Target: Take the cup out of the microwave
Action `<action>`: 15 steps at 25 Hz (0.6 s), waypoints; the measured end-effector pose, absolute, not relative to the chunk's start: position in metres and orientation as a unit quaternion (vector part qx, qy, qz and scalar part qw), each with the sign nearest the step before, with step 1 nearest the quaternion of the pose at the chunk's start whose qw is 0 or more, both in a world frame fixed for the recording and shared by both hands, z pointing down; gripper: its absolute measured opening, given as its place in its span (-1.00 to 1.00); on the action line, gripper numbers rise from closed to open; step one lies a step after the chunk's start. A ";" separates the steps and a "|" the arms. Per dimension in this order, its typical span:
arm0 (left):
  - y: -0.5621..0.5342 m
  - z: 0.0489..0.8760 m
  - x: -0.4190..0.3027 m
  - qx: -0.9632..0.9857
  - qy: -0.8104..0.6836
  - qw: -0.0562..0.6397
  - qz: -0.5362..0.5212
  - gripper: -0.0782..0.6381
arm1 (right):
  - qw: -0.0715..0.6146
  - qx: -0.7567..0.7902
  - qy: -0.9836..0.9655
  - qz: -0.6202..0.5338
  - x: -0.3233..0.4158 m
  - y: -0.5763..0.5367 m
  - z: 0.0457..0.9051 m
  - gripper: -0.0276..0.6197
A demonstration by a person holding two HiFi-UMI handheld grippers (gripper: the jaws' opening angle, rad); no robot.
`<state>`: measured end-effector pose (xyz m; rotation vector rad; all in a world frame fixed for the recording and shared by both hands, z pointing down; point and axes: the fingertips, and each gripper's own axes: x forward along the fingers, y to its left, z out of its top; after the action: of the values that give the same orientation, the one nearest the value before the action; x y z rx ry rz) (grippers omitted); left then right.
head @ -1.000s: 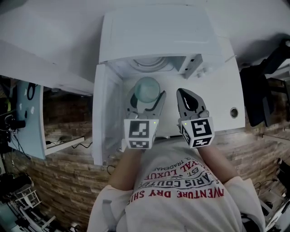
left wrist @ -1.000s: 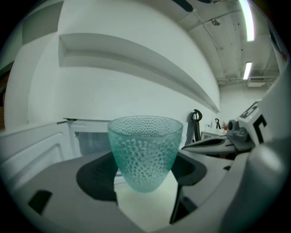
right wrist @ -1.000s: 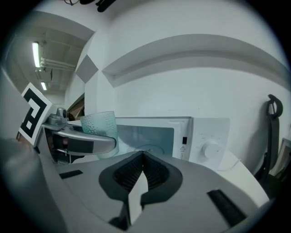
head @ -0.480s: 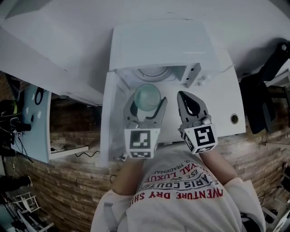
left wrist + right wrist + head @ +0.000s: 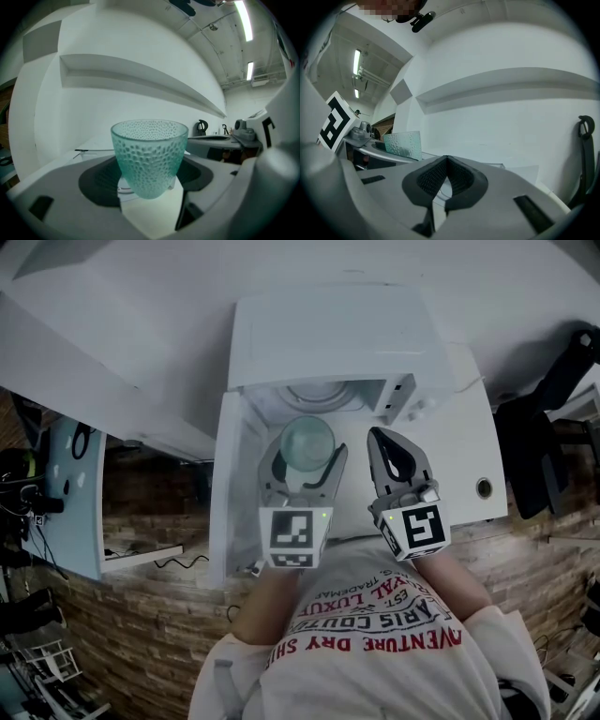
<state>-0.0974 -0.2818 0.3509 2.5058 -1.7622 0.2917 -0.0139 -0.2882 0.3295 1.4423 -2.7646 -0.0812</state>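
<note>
Left gripper (image 5: 304,465): jaws wide, clamped on upright teal dimpled cup (image 5: 149,157), at mouth of open white microwave (image 5: 337,329). Right gripper (image 5: 447,161): jaws together, empty, just beside cup.

Place: a mock kitchen corner set inside a lab or workshop hall.
Kitchen signs: a white microwave (image 5: 328,334) on a white surface (image 5: 469,451); a dark kettle (image 5: 201,127) on a far counter.
Hall signs: a bare ceiling (image 5: 220,51) with tube lights (image 5: 243,18) and exposed pipes (image 5: 211,28).
Work gear: loose cables (image 5: 173,561), a wire rack (image 5: 39,654) and a black chair (image 5: 534,446) — all round the brick-pattern panelling (image 5: 141,615).
</note>
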 end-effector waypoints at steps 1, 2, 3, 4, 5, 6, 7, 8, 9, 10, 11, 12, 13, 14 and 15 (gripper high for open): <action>-0.282 0.352 -0.098 0.814 -0.572 0.034 0.095 0.22 | 0.014 0.462 -0.886 -0.025 -0.015 -0.288 0.331 -0.88; -0.282 0.353 -0.098 0.814 -0.572 0.035 0.095 0.22 | 0.017 0.462 -0.886 -0.023 -0.015 -0.289 0.333 -0.88; -0.283 0.354 -0.098 0.814 -0.572 0.036 0.095 0.22 | 0.020 0.463 -0.886 -0.022 -0.015 -0.290 0.334 -0.89; -0.283 0.355 -0.098 0.814 -0.571 0.037 0.096 0.22 | 0.022 0.463 -0.886 -0.021 -0.016 -0.290 0.335 -0.89; -0.283 0.356 -0.098 0.814 -0.571 0.039 0.096 0.22 | 0.023 0.464 -0.885 -0.019 -0.016 -0.291 0.336 -0.89; -0.283 0.358 -0.098 0.814 -0.571 0.040 0.097 0.22 | 0.025 0.464 -0.885 -0.017 -0.016 -0.292 0.338 -0.89; -0.283 0.360 -0.098 0.814 -0.571 0.042 0.099 0.22 | 0.027 0.464 -0.885 -0.014 -0.017 -0.293 0.339 -0.89; -0.283 0.361 -0.099 0.814 -0.571 0.044 0.100 0.22 | 0.028 0.464 -0.886 -0.013 -0.018 -0.293 0.339 -0.89; -0.284 0.363 -0.099 0.814 -0.570 0.046 0.101 0.22 | 0.030 0.462 -0.886 -0.012 -0.019 -0.293 0.340 -0.89; -0.284 0.364 -0.099 0.814 -0.570 0.048 0.101 0.22 | 0.031 0.462 -0.887 -0.011 -0.020 -0.293 0.342 -0.88; -0.283 0.365 -0.099 0.814 -0.570 0.049 0.102 0.22 | 0.033 0.461 -0.887 -0.009 -0.020 -0.293 0.343 -0.88; -0.283 0.366 -0.099 0.814 -0.570 0.050 0.102 0.22 | 0.034 0.461 -0.886 -0.007 -0.020 -0.293 0.345 -0.89; -0.283 0.366 -0.099 0.814 -0.570 0.051 0.103 0.22 | 0.036 0.462 -0.886 -0.005 -0.020 -0.292 0.347 -0.89; -0.282 0.367 -0.100 0.813 -0.570 0.052 0.104 0.22 | 0.038 0.463 -0.886 -0.003 -0.020 -0.292 0.348 -0.88; -0.283 0.368 -0.100 0.813 -0.570 0.053 0.104 0.22 | 0.039 0.463 -0.885 -0.001 -0.020 -0.292 0.349 -0.88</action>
<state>-0.1001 -0.2827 0.3680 2.4716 -1.7332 0.3170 -0.0201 -0.2924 0.3491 1.4206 -2.7133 -0.0022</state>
